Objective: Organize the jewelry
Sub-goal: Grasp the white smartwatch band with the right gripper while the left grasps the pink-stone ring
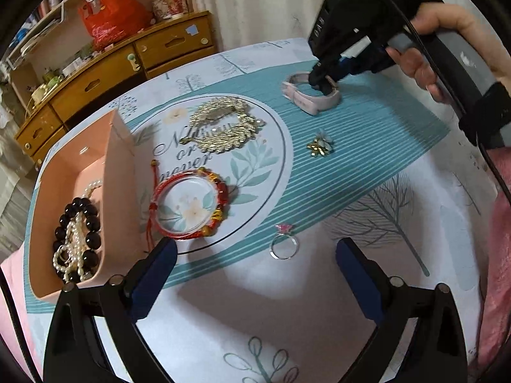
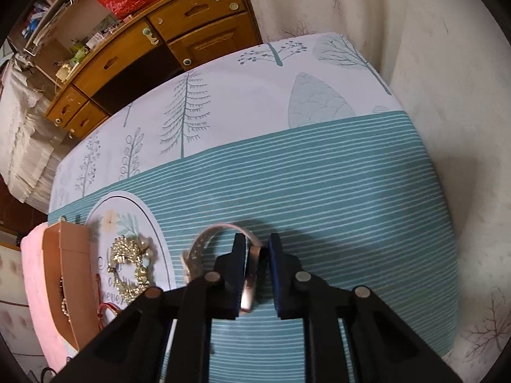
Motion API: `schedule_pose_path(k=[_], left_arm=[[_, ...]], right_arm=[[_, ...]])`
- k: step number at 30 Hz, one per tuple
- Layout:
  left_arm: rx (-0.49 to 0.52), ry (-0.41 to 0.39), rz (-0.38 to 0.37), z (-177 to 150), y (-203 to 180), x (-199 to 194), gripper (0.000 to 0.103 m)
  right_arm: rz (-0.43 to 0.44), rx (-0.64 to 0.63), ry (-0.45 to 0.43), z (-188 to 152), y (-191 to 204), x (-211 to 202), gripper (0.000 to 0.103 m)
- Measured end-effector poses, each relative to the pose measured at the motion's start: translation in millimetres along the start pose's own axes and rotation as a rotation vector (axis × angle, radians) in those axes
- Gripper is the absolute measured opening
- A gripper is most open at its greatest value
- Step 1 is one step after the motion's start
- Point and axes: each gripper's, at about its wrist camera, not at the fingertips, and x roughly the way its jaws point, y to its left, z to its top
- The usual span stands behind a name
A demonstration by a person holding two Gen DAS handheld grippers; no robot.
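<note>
A pink smartwatch (image 1: pixel 314 94) lies on the teal striped cloth at the far right. My right gripper (image 1: pixel 322 83) straddles its case, jaws narrowed around it with a small gap on the right side; in the right wrist view the gripper (image 2: pixel 257 252) has the watch (image 2: pixel 249 274) between its pads. My left gripper (image 1: pixel 255 249) is open and empty above a silver ring with a pink stone (image 1: pixel 283 242). A red bead bracelet (image 1: pixel 188 207), a gold necklace (image 1: pixel 223 124) and a gold brooch (image 1: pixel 319 145) lie on the cloth. A pink box (image 1: pixel 108 172) holds black bead and pearl bracelets (image 1: pixel 76 233).
A wooden dresser (image 1: pixel 127 63) with a red bag (image 1: pixel 111 16) stands behind the table. The person's hand (image 1: pixel 440 41) holds the right gripper. The table's far edge meets a white wall (image 2: pixel 431 48). Pink fabric (image 1: pixel 498 255) lies at the right edge.
</note>
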Motion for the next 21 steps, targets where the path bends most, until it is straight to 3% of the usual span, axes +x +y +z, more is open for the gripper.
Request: schedule_pose_path(k=[5,7,13,15,21], left_arm=[[-0.020,-0.009,-0.094,1.7,0.2,-0.2,0.064],[-0.021,-0.023,-0.096,1.8,0.4,-0.6,0.049],[-0.026,-0.026,-0.099,2.9,1.7,-0.9,0.020],[-0.027,-0.021,-0.099,3.4,2.3,-0.7,0.013],[-0.007,-0.007,-0.088,4.7,-0.3,-2.4,0.013]], right_arm=[[0.031,0.031,-0.032,0.9,-12.5,-8.0,0.012],[0.039,0.042,-0.043,1.5,-17.1,-12.3,0.012],[0.064,0.073,-0.078,1.2,-24.9,-27.0,0.012],[0.077,0.076,-0.087,1.3,-25.8,-31.5,0.012],[0.111,0.083,-0.114,0.0,-27.6,-43.8,0.013]])
